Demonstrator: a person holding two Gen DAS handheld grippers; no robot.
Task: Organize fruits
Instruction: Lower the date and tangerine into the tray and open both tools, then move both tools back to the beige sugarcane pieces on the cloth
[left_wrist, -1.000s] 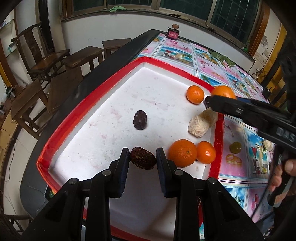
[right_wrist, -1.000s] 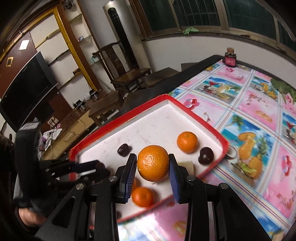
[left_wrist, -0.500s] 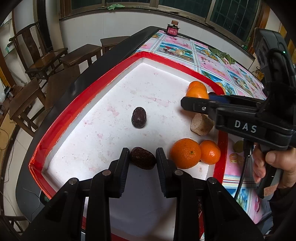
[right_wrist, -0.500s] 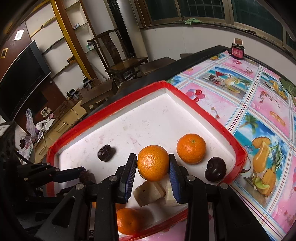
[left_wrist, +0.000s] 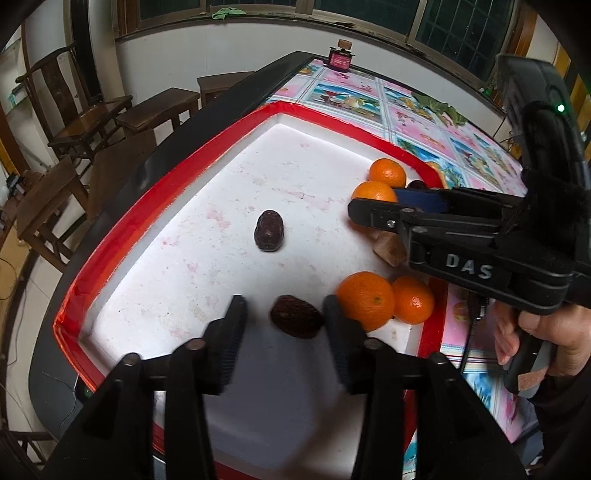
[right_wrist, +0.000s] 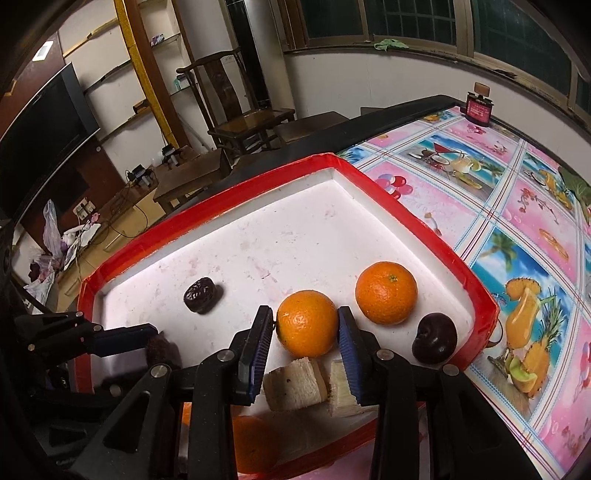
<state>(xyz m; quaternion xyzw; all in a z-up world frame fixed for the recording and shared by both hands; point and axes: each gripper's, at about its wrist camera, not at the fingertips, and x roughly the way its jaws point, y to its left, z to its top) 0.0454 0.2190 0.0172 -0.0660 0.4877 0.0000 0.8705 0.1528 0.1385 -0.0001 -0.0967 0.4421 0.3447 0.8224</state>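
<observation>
A white tray with a red rim (left_wrist: 155, 192) (right_wrist: 221, 199) holds the fruit. My left gripper (left_wrist: 284, 317) is open, its fingers on both sides of a dark red date (left_wrist: 295, 320) lying on the tray, apart from it. A second date (left_wrist: 269, 235) (right_wrist: 201, 295) lies mid-tray. My right gripper (right_wrist: 306, 326) is shut on an orange (right_wrist: 306, 323) (left_wrist: 373, 192), low over the tray beside another orange (right_wrist: 386, 292) (left_wrist: 387, 172) and a dark plum (right_wrist: 434, 341). Two oranges (left_wrist: 365, 300) sit at the near right rim.
Pale cut chunks (right_wrist: 295, 384) lie under my right gripper. The tray sits on a table with a pink fruit-print cloth (right_wrist: 517, 206). A small red jar (left_wrist: 341, 57) stands at the far edge. Wooden chairs (left_wrist: 74, 122) stand to the left.
My left gripper has opened and let go of the date, which now lies on the tray. My right gripper has carried its orange down next to the far orange.
</observation>
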